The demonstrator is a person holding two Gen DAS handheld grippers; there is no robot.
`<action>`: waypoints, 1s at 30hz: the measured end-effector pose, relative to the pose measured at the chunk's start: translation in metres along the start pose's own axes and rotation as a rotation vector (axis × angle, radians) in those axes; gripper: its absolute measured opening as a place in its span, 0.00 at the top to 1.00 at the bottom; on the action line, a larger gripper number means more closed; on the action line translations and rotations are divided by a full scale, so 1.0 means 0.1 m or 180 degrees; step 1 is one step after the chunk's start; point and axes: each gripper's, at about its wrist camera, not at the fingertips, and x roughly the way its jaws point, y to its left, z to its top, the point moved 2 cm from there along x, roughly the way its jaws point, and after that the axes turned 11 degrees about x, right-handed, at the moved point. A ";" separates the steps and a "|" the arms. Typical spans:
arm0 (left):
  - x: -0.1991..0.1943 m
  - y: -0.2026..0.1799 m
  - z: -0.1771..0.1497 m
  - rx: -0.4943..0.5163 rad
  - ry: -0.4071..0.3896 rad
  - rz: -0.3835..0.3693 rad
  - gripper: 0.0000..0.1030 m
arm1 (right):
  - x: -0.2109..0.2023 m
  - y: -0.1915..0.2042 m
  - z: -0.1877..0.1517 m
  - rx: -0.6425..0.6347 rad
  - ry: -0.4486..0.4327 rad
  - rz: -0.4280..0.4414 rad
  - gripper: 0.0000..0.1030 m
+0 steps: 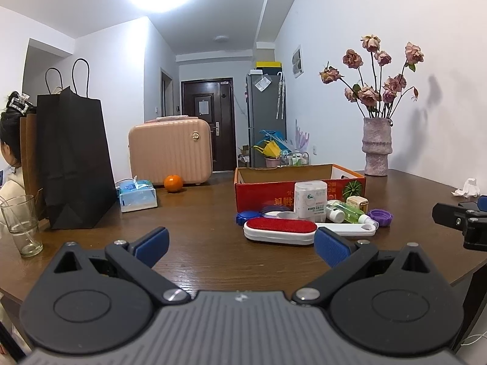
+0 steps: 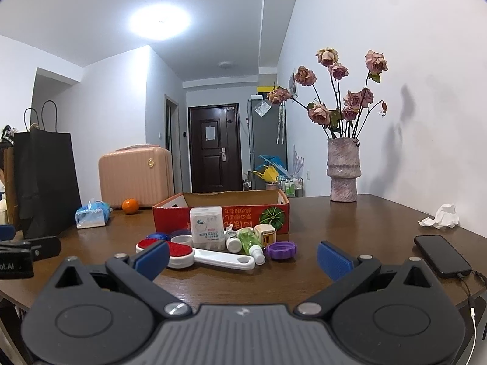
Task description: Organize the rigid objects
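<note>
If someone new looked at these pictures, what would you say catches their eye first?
Probably the vase of faded pink roses at the table's far right by the wall, then the red cardboard box mid-table with a clutter of small items in front, led by the red-topped brush. Both grippers, left and right, hang open in the foreground.

The left claw (image 2: 18, 255), seen at the left edge of the right wrist view, carried white letters reading "ot.AI", cut off by the frame. The red cardboard box (image 2: 222, 213) bore inverted yellow characters, and the white container (image 2: 207, 226) small print, both unreadable.
</note>
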 end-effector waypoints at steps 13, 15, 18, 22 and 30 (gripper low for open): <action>0.00 0.00 0.01 -0.0008 0.0019 -0.0008 0.00 | 0.01 -0.01 0.01 0.0017 0.0025 0.0007 0.00; 0.01 0.01 0.01 -0.0015 0.0031 -0.0005 0.00 | 0.00 0.00 0.01 0.0004 0.0031 0.0026 0.00; 0.01 -0.01 0.02 0.0003 0.0025 -0.0013 0.00 | 0.00 0.00 -0.01 -0.0002 0.0033 0.0035 0.00; 0.02 -0.01 0.01 0.0005 0.0041 -0.0030 0.00 | 0.00 -0.03 0.00 0.0041 0.0026 0.0017 0.00; 0.22 -0.01 -0.05 0.0001 0.0165 0.0028 0.00 | 0.18 -0.04 -0.15 0.0186 0.0218 0.0064 0.00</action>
